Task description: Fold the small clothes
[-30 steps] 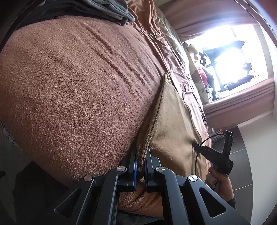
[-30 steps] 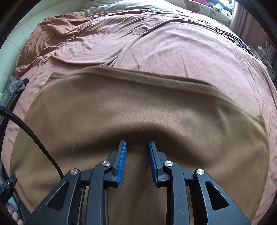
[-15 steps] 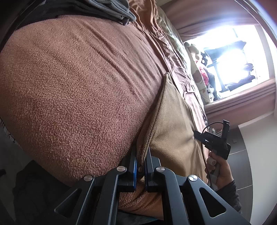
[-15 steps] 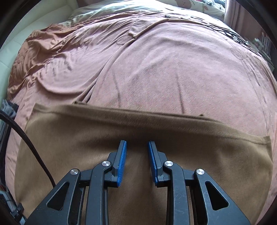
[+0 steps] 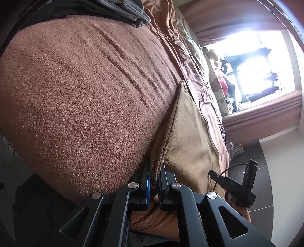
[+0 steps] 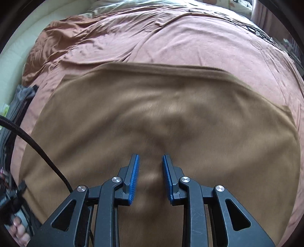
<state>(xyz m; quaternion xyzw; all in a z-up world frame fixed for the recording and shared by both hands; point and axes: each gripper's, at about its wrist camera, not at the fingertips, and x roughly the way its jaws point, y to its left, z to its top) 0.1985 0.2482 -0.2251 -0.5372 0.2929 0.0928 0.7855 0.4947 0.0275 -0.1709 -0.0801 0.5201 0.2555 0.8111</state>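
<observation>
A tan cloth (image 6: 152, 106) lies spread on the bed, with a blurred wrinkle running toward my right gripper (image 6: 150, 161). That gripper is low over the cloth's near part, its blue pads (image 6: 134, 176) apart and a ridge of fabric between them. In the left wrist view the same cloth (image 5: 190, 136) lies edge-on. My left gripper (image 5: 154, 171) is shut on its near edge at the side of the bed. The right gripper (image 5: 235, 182) shows there too, at the cloth's other side, held by a hand (image 5: 245, 210).
A pinkish-brown fleece blanket (image 5: 85, 95) covers the bed (image 6: 171, 38). Grey folded clothes (image 5: 121, 9) lie at its far left edge (image 6: 20, 100). A black cable (image 6: 38, 148) crosses the lower left. Pillows and a bright window (image 5: 256, 66) are beyond the bed; dark floor tiles (image 5: 266, 171) lie alongside.
The right gripper drew back over the cloth, then came forward and lower again; the cloth now wrinkles ahead of its fingers. The left gripper has kept its hold and place.
</observation>
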